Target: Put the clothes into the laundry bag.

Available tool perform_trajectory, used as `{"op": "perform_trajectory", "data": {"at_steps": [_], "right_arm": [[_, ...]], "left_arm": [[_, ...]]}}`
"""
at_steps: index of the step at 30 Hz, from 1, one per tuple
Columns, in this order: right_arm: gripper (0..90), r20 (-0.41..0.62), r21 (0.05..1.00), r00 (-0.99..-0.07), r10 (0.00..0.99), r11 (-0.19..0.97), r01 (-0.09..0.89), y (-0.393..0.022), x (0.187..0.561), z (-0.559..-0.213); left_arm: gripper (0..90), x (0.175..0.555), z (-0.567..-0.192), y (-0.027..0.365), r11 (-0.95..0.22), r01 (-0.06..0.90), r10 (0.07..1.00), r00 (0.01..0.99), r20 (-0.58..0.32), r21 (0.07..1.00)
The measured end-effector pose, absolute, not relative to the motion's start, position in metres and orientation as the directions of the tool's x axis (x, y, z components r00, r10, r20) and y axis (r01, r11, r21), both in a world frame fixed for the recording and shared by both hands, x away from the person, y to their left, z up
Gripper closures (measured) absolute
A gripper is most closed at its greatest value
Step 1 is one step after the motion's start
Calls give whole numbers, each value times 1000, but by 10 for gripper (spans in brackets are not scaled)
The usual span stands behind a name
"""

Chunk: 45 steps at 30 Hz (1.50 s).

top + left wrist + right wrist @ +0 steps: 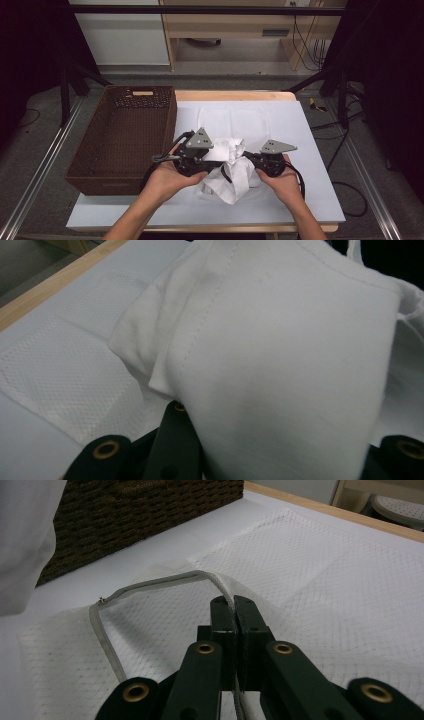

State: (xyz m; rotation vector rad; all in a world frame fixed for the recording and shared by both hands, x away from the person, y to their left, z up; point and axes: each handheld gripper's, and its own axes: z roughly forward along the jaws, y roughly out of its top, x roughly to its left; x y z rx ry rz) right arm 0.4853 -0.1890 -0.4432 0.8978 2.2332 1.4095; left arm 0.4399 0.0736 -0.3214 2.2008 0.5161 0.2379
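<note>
A crumpled white cloth (231,150) hangs between my two grippers above the table's front middle. My left gripper (216,161) is shut on it, and in the left gripper view the cloth (280,365) drapes over the jaws and hides their tips. A white mesh bag (252,192) lies on the mat under the cloth. My right gripper (248,162) is shut on the bag's grey rim (165,580), and its jaws (233,602) hold that rim lifted so the mouth stands as an open loop. The cloth (25,540) hangs just left of the loop.
A brown wicker basket (125,135) stands to the left, seen behind the bag as well (150,505). A second flat mesh sheet (232,120) lies farther back on the white mat (310,150). The table's wooden edge (235,95) runs along the far side.
</note>
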Motion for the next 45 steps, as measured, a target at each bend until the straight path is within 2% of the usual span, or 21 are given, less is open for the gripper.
{"op": "perform_trajectory", "data": {"at_steps": [12,18,25,36,45], "right_arm": [[887,65,901,-735,675,276,333,-191,486,-443],[887,67,903,-732,679,271,334,-192,486,-442],[887,62,905,-729,682,269,329,-192,486,-442],[888,23,911,-724,690,284,300,-191,481,-436],[888,-62,914,-734,676,334,229,-180,470,-423]], "left_arm": [[745,420,-341,52,-551,268,387,921,-43,790],[745,424,-370,45,-579,292,373,925,-71,761],[744,425,-390,33,-648,271,349,936,-39,711],[742,439,-422,29,-671,333,425,905,-24,663],[741,437,-433,19,-696,336,448,894,17,634]]}}
